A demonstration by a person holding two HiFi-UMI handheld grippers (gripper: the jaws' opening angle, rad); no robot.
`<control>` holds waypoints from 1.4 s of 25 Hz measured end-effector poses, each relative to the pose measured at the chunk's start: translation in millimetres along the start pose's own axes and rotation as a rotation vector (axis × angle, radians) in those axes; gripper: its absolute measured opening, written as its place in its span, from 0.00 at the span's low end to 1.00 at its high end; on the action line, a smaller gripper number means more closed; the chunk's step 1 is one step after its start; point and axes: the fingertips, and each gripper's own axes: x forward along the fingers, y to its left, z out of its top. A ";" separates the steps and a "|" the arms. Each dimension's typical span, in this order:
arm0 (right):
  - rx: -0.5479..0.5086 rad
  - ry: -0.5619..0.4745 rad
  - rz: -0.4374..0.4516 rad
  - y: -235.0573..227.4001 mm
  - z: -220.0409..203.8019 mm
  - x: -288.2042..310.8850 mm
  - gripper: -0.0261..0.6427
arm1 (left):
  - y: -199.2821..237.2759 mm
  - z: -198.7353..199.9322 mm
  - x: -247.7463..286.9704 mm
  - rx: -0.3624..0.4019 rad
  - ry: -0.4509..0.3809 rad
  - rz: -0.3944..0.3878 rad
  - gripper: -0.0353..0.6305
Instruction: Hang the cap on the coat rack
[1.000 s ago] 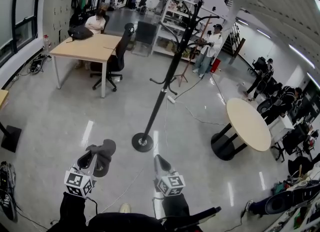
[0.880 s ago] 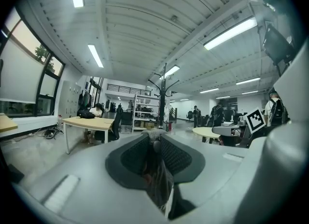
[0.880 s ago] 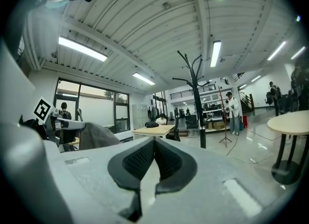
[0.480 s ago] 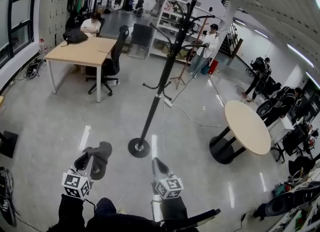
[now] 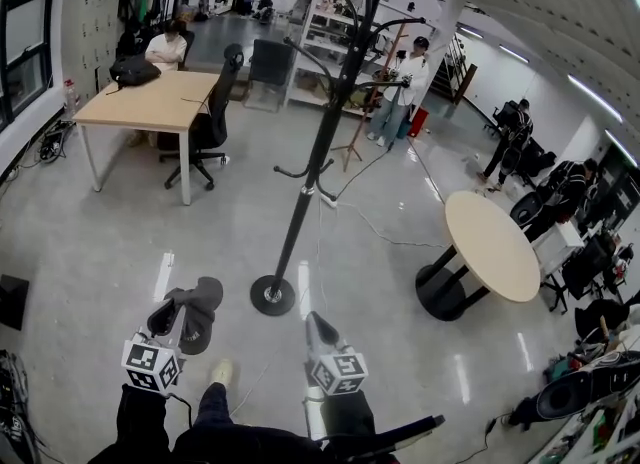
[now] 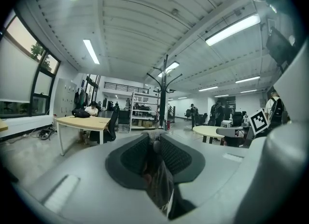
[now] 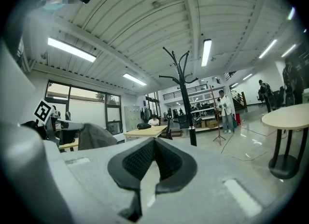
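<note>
Glossy grey flooring is spreading through a large open workroom, and a black coat rack (image 5: 297, 222) is standing on its round base near the middle. Beyond the coat rack to the left, a wooden desk (image 5: 150, 102) is carrying a black bag (image 5: 135, 70), with a seated person (image 5: 165, 47) behind it and a black office chair (image 5: 215, 117) beside it. Behind the coat rack, a standing person (image 5: 405, 77) is waiting in front of metal shelving (image 5: 320, 32), and to its right a round table (image 5: 490, 247) is sitting on a dark pedestal. The only print that is showing clearly is the square black-and-white marker pattern on the left cube (image 5: 150, 365) and the right cube (image 5: 338, 370); it spells no words. Dark-sleeved arms are reaching forward from the bottom of the head view, and both grippers are pointing roughly level towards the coat rack. The left gripper (image 5: 183, 320) is hovering on the near side of the rack's base, off to its left, and its jaws are clamping the grey cap (image 5: 205, 302). In the left gripper view, folded fabric of the cap (image 6: 157, 170) is lying pinched between the ribbed pads. The cap is hanging well apart from the rack's hooks and is touching none of them. The right gripper (image 5: 318, 324) is hovering just near of the base, to its right. In the right gripper view, its pads (image 7: 140, 158) are meeting at the tips with nothing between them.
</note>
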 end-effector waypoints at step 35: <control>0.009 -0.006 -0.285 -86.3 35.5 155.7 0.04 | 80.7 51.2 249.9 0.010 0.013 -0.278 0.17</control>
